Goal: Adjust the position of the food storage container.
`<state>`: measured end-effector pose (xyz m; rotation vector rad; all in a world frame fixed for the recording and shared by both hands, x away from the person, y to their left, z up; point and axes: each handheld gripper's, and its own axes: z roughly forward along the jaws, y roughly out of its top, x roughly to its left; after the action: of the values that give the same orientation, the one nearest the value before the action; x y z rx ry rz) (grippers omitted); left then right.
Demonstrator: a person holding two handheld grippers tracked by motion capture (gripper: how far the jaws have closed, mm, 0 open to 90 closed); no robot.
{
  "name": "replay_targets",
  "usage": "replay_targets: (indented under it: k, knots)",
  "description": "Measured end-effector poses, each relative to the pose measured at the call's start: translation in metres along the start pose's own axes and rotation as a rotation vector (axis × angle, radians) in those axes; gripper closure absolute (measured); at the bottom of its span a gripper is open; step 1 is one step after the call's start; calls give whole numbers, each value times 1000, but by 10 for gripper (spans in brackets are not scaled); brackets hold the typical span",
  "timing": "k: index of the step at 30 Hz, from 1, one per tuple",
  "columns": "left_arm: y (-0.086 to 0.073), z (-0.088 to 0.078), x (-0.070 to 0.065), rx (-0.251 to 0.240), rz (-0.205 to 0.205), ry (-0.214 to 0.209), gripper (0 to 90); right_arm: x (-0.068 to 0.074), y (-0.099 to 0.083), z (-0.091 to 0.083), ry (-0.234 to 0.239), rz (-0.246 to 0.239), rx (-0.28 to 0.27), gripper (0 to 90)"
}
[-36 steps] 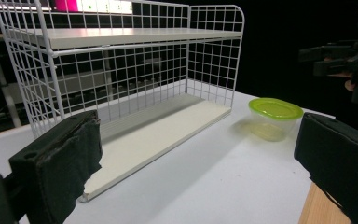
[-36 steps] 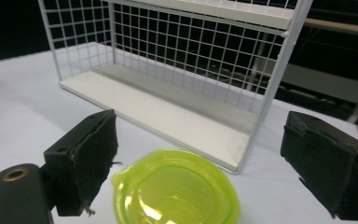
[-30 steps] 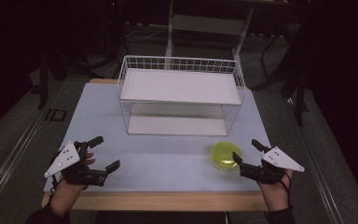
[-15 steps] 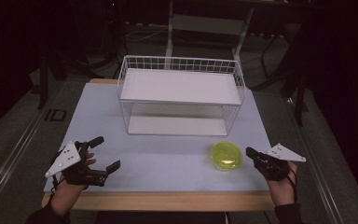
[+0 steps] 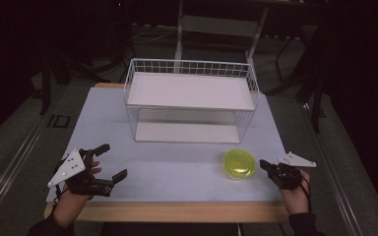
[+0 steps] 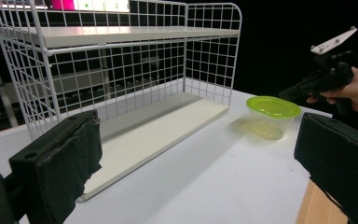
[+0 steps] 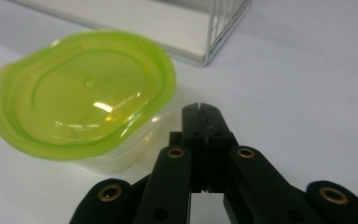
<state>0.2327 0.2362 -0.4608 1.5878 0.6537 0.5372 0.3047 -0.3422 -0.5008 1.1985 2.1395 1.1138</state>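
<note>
On table's near right, the green-lidded container (image 5: pixel 239 163) sits w/ the right gripper (image 5: pixel 267 166) just beside it, tips aimed at its side, not touching as far as the high view shows. Container lies straight ahead and slightly left of those jaws in the right gripper view (image 7: pixel 86 93); it's roundish w/ a small tab at one edge, so no real long axis to line up on. Right hand is clearly the nearer one; left gripper (image 5: pixel 109 161) is well apart at the near left corner. Right jaws pressed together, nothing between them; left jaws spread wide, empty. Likely next move needs the right jaws opened before they can take the rim. Lid is glossy translucent lime plastic, tub below clear and seemingly empty. Behind stands a white wire rack (image 5: pixel 192 101) w/ two flat shelves, on a matte pale table (image 5: pixel 177 167) w/ wooden edge.
</note>
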Motion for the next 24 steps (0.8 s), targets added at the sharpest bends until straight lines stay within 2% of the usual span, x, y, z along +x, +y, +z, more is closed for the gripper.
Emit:
replay_targets:
  k: [7, 9, 18, 24]
  knots:
    - [0, 0, 0, 0, -1, 0, 14, 2, -4, 11, 19, 14, 53, 899]
    - [0, 0, 0, 1, 2, -2, 14, 3, -5, 17, 45, 31, 67, 899]
    - [0, 0, 0, 1, 6, 1, 14, 7, -5, 31, 104, 33, 106, 899]
    - [0, 1, -1, 3, 6, 2, 14, 13, -3, 39, 123, 17, 136, 899]
